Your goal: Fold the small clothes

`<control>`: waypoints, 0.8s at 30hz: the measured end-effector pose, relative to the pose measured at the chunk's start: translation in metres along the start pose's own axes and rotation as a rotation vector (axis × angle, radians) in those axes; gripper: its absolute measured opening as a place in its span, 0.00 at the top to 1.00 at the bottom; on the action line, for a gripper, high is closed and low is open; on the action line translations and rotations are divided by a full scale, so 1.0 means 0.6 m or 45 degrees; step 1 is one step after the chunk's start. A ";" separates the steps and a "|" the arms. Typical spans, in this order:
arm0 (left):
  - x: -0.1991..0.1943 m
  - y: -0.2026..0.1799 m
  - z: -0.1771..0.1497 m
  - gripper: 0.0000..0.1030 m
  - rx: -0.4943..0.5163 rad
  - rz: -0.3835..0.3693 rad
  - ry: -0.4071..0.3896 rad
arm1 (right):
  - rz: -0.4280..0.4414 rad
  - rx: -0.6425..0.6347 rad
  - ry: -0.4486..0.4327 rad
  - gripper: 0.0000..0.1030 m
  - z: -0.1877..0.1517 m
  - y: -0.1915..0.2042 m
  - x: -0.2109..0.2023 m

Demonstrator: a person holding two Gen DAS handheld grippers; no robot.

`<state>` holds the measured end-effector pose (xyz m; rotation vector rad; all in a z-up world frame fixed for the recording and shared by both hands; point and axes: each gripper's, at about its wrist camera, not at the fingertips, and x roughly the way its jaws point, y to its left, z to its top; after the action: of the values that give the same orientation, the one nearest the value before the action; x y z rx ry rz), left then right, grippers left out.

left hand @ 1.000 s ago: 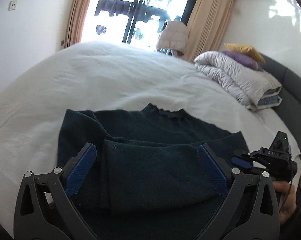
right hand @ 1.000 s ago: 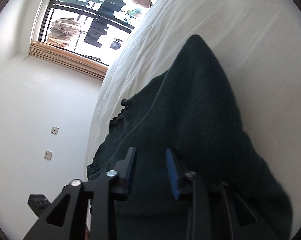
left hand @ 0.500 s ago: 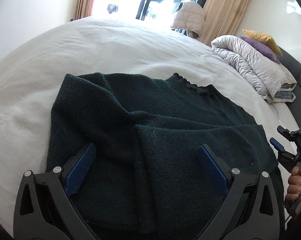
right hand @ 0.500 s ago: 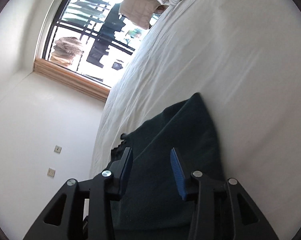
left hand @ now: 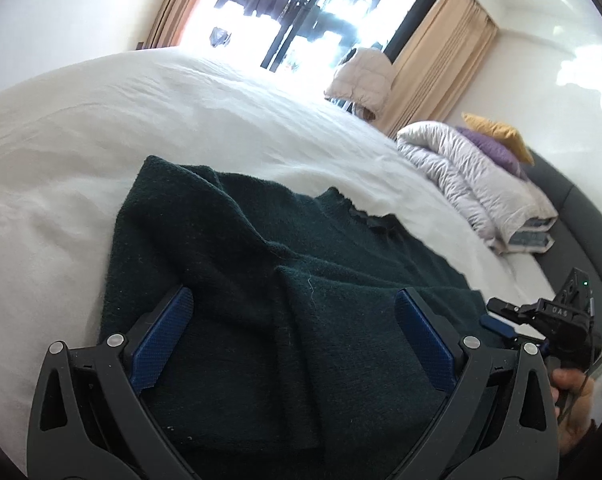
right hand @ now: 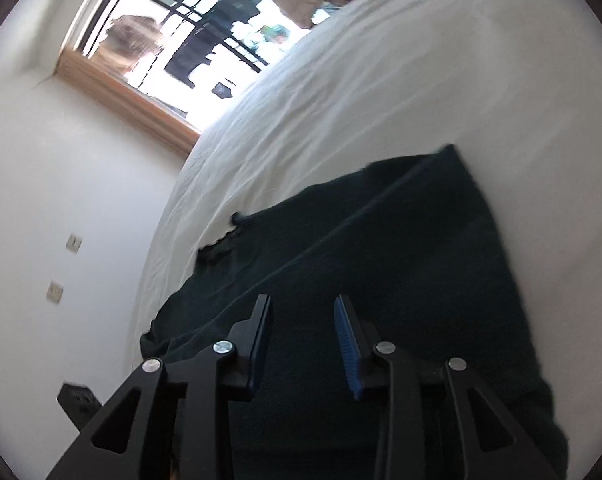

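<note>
A dark green knit sweater (left hand: 301, 280) lies on the white bed with both sides folded in over its middle and its frilled collar toward the window. My left gripper (left hand: 293, 296) hovers open and wide just above the folded body, with nothing between its blue pads. My right gripper (right hand: 302, 304) is over the sweater (right hand: 401, 248) near its right edge. Its jaws are closing with a clear gap and no fabric between them. In the left wrist view the right gripper (left hand: 501, 316) shows at the sweater's right edge, held by a hand (left hand: 573, 384).
The white bed sheet (left hand: 181, 120) spreads around the sweater. A folded grey duvet (left hand: 473, 184) with purple and yellow pillows (left hand: 497, 132) lies by the dark headboard (left hand: 573, 208). A beige jacket (left hand: 361, 76) hangs by the window and curtains.
The right gripper's jaws went from nearly shut to apart and it drew back up from the sweater. The left gripper sank a little closer to the sweater and rolled.
</note>
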<state>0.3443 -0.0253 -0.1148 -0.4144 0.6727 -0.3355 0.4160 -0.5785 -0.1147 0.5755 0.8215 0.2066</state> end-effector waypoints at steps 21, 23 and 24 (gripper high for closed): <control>-0.054 0.047 0.002 0.00 -0.206 -0.142 -0.183 | -0.036 -0.368 0.281 0.81 -0.027 0.187 0.235; -0.056 0.043 0.001 0.00 -0.198 -0.148 -0.185 | 0.023 -0.259 0.251 0.87 -0.017 0.162 0.233; -0.056 0.041 0.001 0.00 -0.192 -0.149 -0.183 | 0.058 -0.201 0.239 0.91 -0.014 0.149 0.230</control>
<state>0.3239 0.0105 -0.1083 -0.6171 0.5356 -0.3629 0.5064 -0.4476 -0.1564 0.4306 0.9650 0.3680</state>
